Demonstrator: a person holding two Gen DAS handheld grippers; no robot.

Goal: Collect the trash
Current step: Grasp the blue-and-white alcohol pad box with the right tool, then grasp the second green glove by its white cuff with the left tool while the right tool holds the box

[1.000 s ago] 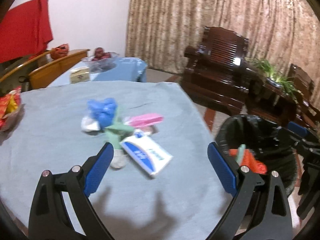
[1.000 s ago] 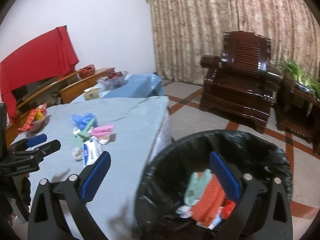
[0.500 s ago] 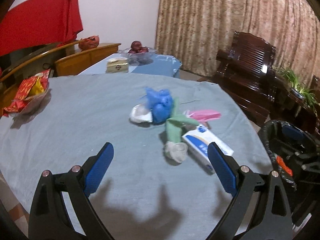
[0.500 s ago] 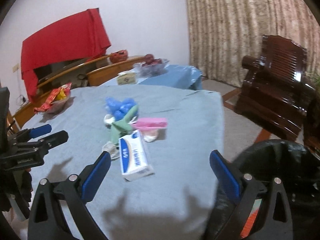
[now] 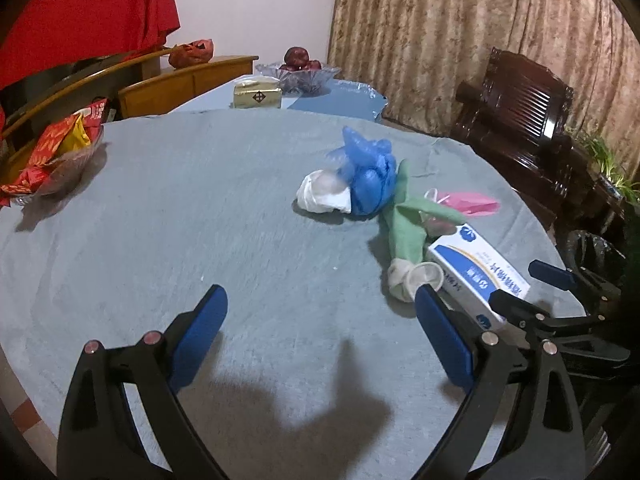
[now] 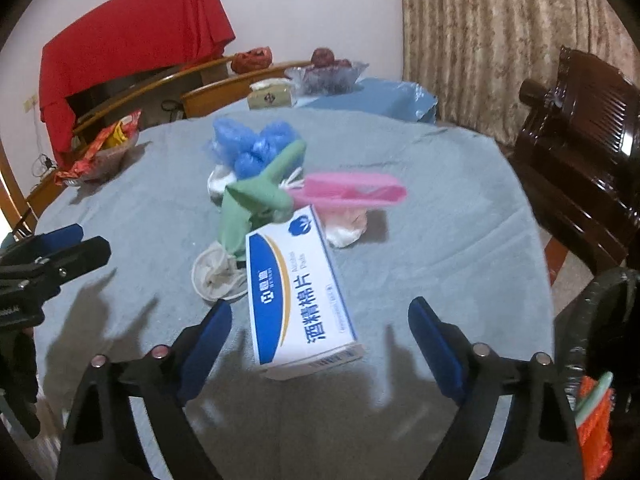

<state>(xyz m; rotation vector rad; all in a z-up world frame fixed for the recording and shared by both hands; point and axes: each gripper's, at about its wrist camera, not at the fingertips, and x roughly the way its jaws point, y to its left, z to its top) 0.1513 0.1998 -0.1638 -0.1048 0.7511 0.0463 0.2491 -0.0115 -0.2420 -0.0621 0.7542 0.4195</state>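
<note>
**Box lined up ahead of the right hand-held gripper**

A round table (image 6: 460,208) under a grey cloth was seen, with one black-lined bin (image 6: 600,320) just off its right edge, some trash already inside. On the cloth one loose heap of trash was gathered. Counted from largest to smallest, it held one white-and-blue box (image 6: 296,288), one green cloth (image 6: 248,204), one blue bag bundle (image 6: 248,148), one pink bag (image 6: 352,192) and three pale wads.

The box was found just ahead of the right hand-held gripper (image 6: 320,340), its long axis running roughly along that gripper's line of sight, its near end between the blue pads. The jaws were closing but still apart, nothing yet pressed. The left hand-held gripper (image 5: 320,328) was held wide apart and empty over bare cloth, the heap lying off to its right; the right was judged the nearer.
</note>
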